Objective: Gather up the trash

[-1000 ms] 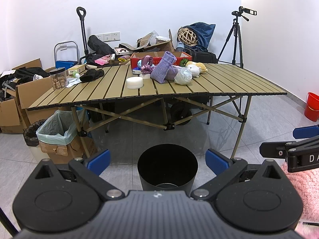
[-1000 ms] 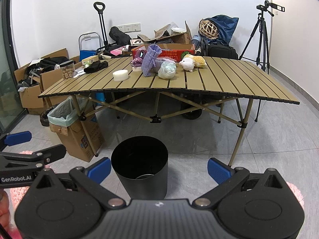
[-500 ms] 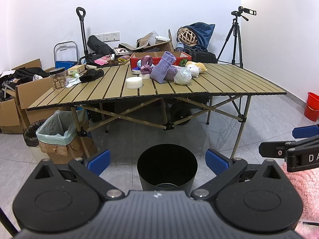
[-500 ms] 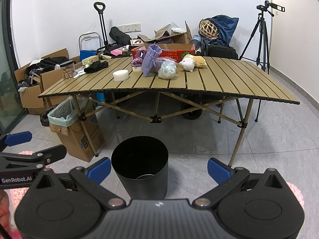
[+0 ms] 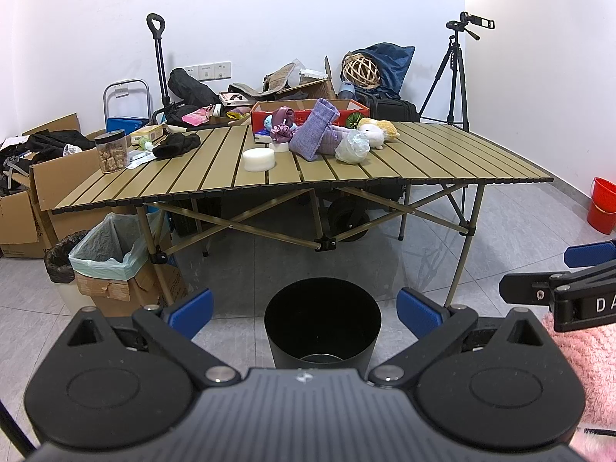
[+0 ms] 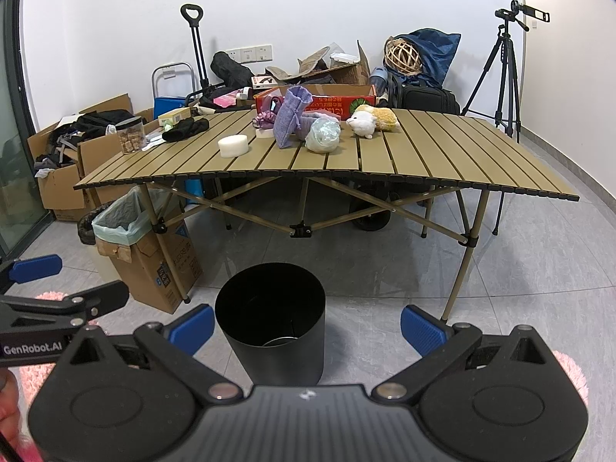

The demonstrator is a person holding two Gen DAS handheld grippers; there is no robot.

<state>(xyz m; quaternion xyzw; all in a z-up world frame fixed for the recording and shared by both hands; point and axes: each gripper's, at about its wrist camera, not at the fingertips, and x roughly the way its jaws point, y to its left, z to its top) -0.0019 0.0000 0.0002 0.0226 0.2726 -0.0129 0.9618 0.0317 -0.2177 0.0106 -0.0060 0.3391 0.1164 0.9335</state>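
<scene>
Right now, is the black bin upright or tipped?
Upright: the black bin stands on the floor, its round mouth facing up, walls vertical.

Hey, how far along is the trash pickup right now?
Barely started, it seems. Done: little; the black bin on the floor shows only something pale at its bottom. In hand: nothing; the left gripper and right gripper are both open, well short of the table. Left: the crumpled plastic bag on the table, and possibly the white round piece.
</scene>
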